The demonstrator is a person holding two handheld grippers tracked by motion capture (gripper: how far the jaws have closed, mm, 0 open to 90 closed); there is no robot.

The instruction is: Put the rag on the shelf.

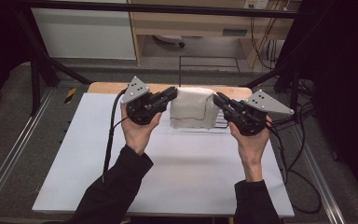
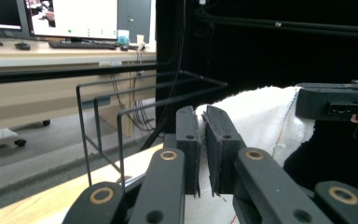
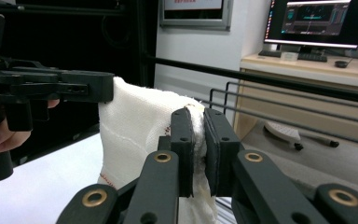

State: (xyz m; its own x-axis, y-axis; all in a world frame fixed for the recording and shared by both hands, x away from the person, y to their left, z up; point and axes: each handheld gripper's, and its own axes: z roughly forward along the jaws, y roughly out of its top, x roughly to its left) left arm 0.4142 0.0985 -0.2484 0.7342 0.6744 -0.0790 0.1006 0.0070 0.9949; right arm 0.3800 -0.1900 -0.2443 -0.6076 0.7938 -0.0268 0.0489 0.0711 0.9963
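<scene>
You have the white woven cloth with red stitching [image 1: 193, 108] lifted over the table's far edge, left gripper [image 1: 171, 93] and right gripper [image 1: 217, 99] each clamped on a top corner; it looks light and limp, so hold those corners.

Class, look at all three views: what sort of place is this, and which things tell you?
Probably a lab or office workspace: computer monitors and a keyboard on desks, black framing around the table.
</scene>
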